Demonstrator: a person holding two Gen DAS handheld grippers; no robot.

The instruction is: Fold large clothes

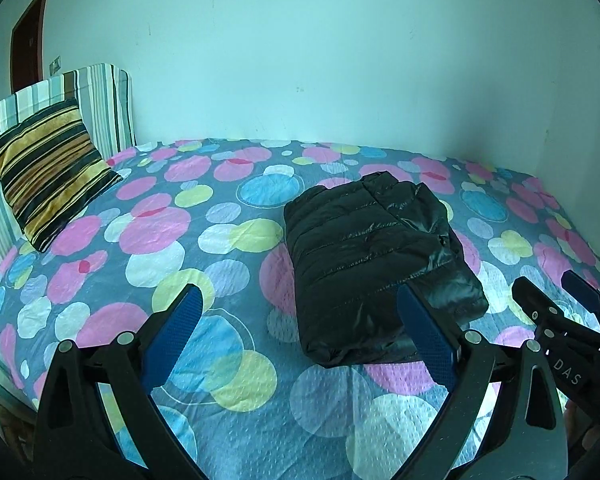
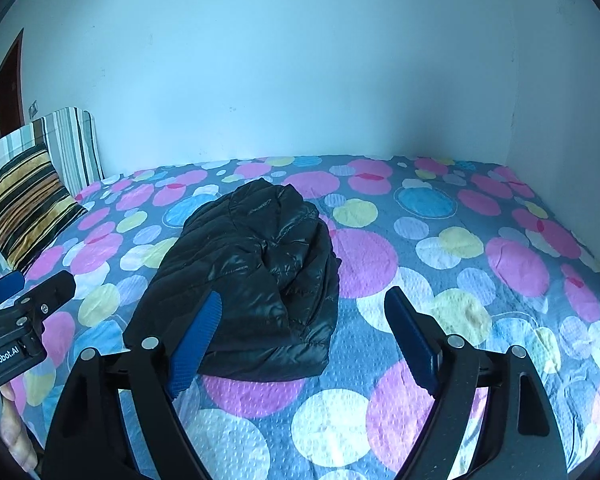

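Nearest to the cameras, the left gripper is standing with its fingers spread wide and nothing between them, and the right gripper is doing the same — both are hanging above the bed. Just beyond them, the black jacket is lying folded on the dotted sheet, touching neither gripper. Farther away, a striped pillow is leaning against the striped headboard — behind it the wall is rising.

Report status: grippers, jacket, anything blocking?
Left hand-held gripper open, empty. Right hand-held gripper open, empty. Black jacket folded on the bedspread, neither gripper touching it. Striped pillow far off; nothing blocking.
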